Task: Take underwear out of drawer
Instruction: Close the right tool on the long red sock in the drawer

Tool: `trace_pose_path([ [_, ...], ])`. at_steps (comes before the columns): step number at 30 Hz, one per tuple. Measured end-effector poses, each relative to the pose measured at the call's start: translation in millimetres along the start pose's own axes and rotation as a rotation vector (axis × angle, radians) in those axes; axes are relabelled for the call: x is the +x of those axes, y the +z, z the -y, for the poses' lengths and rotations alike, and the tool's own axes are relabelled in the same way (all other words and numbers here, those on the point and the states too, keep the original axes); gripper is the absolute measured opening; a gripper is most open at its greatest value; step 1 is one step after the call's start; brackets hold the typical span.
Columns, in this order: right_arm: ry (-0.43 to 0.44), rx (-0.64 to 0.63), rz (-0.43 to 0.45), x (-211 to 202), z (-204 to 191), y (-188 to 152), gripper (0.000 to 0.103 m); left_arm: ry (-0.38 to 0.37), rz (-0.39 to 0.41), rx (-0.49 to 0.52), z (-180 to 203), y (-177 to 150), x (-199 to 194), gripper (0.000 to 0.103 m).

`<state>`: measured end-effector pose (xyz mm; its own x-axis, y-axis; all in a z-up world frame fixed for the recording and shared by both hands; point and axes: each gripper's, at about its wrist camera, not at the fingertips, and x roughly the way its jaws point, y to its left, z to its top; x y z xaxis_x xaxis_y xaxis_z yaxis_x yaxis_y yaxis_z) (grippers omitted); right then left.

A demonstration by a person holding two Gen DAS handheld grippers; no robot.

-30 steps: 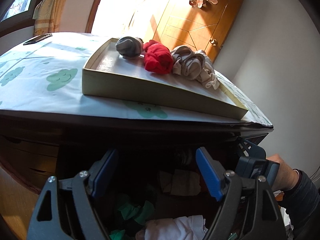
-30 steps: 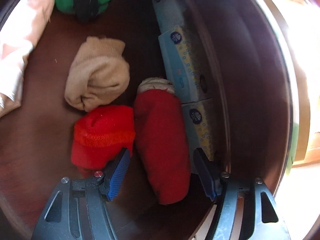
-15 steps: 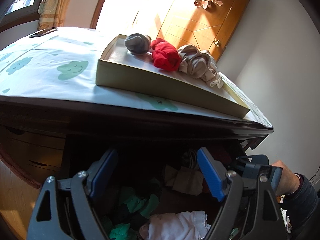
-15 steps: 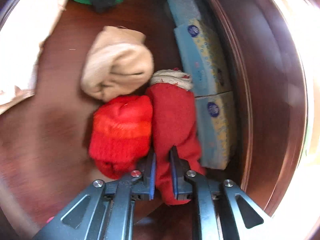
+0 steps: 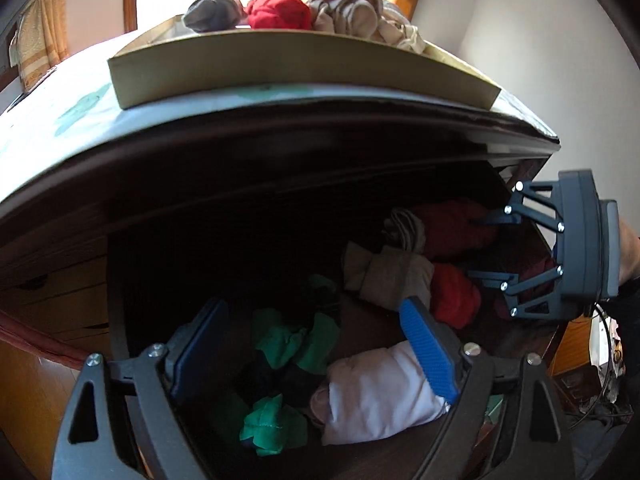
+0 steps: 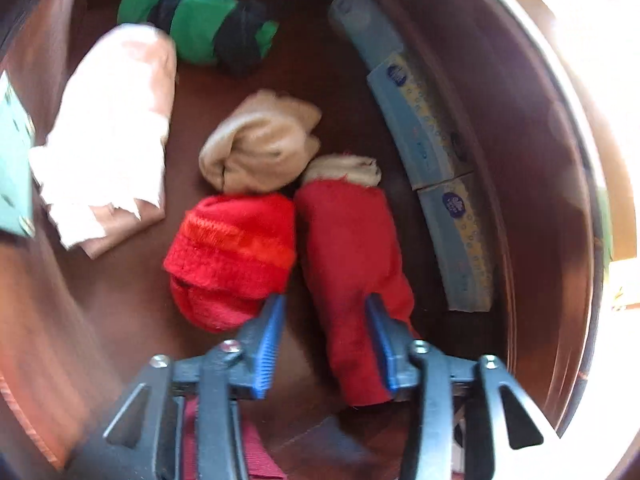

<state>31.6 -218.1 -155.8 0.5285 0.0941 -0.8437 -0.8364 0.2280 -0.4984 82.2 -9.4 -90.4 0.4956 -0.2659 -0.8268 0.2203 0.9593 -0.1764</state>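
Opening right tool no longer clenched on red roll, left tool released, lower over drawer.

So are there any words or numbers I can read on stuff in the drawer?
No text can be read.
Pale blue tissue packs along the drawer wall: round dark blue logos, lettering too blurred.
Rolled red, beige, white and green clothes: no print visible.

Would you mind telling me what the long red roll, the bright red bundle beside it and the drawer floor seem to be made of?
Long red roll: soft matte fabric, perhaps fleece or cotton; fuzzy nap, pale cuff at one end.
Bright red bundle: knit fabric; ribbed orange stripe.
Drawer floor: dark reddish wood or veneer, looks polished; the faint sheen suggests varnish.
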Motion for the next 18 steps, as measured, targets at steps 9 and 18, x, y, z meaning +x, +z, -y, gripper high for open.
trace_pose_path([
  [9, -0.007, 0.097, 0.043, 11, 27, 11, 0.054, -0.092, -0.217, 0.028, 1, 2, 36, 0.089],
  [18, 0.029, 0.086, -0.002, 48, 44, 19, 0.054, -0.074, -0.383, 0.095, 11, -1, 62, 0.091],
])
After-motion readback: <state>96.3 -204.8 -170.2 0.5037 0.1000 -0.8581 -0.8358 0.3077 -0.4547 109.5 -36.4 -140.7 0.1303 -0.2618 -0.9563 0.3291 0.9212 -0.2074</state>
